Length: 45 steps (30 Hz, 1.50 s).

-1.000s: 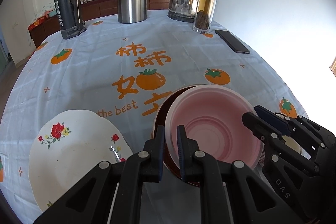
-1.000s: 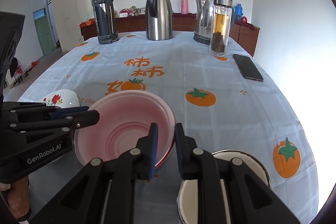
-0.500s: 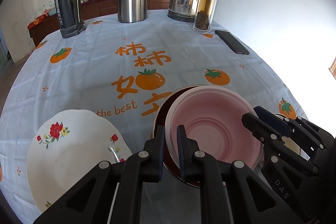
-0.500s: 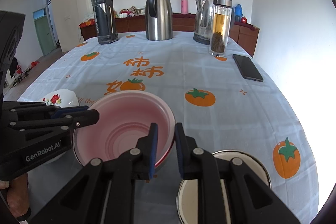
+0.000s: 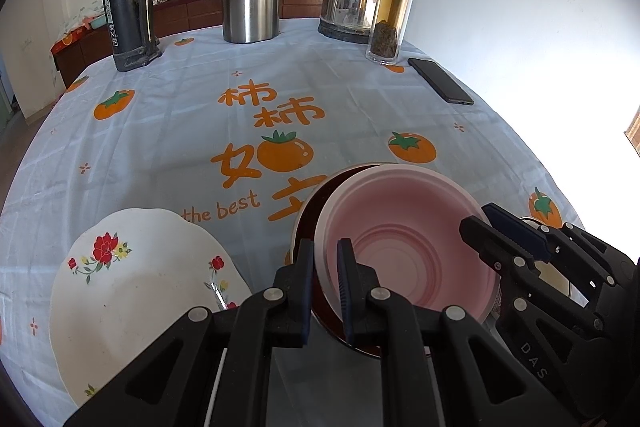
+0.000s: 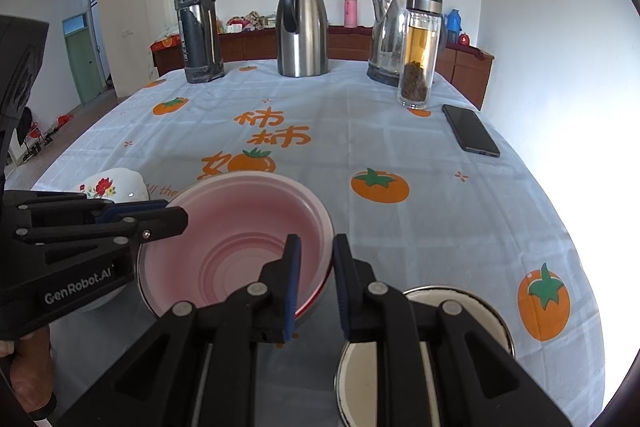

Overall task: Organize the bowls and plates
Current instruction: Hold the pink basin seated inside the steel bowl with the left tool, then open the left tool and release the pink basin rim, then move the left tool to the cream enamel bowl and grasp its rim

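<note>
Both grippers, left gripper (image 5: 325,291) and right gripper (image 6: 314,285), clamp opposite rims of the pink bowl (image 5: 400,239) nested in the dark bowl (image 5: 308,211); next, probably lift evenly.

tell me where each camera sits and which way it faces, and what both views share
Left wrist: on the left gripper, angled down across the table; its fingers straddle the near-left rim of the pink bowl; the right gripper enters from the right.
Right wrist: on the right gripper, same heading; it straddles the pink bowl's right rim; the left gripper and a hand show at left.
Shared: pink bowl, floral plate, phone.
</note>
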{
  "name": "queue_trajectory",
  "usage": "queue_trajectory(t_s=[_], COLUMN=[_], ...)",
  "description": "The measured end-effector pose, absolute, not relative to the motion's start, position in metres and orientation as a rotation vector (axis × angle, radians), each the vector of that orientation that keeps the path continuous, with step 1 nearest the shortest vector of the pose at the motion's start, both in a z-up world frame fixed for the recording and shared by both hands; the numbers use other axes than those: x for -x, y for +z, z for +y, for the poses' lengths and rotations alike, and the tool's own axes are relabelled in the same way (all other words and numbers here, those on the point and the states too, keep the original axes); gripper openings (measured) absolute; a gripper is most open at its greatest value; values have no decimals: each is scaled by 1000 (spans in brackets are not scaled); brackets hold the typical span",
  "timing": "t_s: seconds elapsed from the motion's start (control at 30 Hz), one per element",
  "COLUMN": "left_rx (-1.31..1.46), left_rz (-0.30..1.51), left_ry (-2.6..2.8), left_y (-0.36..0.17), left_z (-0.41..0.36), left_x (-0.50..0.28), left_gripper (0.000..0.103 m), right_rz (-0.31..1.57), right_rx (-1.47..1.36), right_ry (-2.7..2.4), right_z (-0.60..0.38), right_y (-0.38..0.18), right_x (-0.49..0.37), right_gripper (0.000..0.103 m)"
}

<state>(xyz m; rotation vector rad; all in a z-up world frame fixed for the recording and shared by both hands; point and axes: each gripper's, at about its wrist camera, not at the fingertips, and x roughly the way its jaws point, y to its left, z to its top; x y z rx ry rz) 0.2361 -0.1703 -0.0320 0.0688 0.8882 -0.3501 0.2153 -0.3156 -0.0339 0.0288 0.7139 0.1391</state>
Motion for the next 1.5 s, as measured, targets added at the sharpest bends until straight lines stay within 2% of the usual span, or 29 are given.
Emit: queue_trajectory(t_s=[0.23,0.4,0.63,0.7,0.73,0.77,0.83,1.5], left_rx=[-54,-47,-32,-26,-23,-21,-18,-3], left_rz=[889,895,889,890,884,878,864,838], left_ry=[-359,-367,-382,-383,-384,-381,-377,-409], left_y=[-30,-29,-25,-23,-22,-20,-17,-4], left_z=[-169,-168,-167,-166,-166,-165,-165,-170], left_x=[-235,-233,-227,-226,-224,-223,-220,-201], left_gripper=[13,13,21,28,38,44,46,46], right_rz=[715,701,685,680,677,675,667,619], right_rx=[-30,-35,-24,-22,-20,-18,-20,-28], right_ry=[136,146,150,147,145,143,139,119], right_z=[-319,-318,-312,-312,-311,-311,-312,-324], right_y=[-34,-32,-27,-26,-25,-25,-23,-9], right_x=[-216,-213,-207,-205,-204,-203,-201,-171], right_gripper=[18,28,36,41,42,43,44,46])
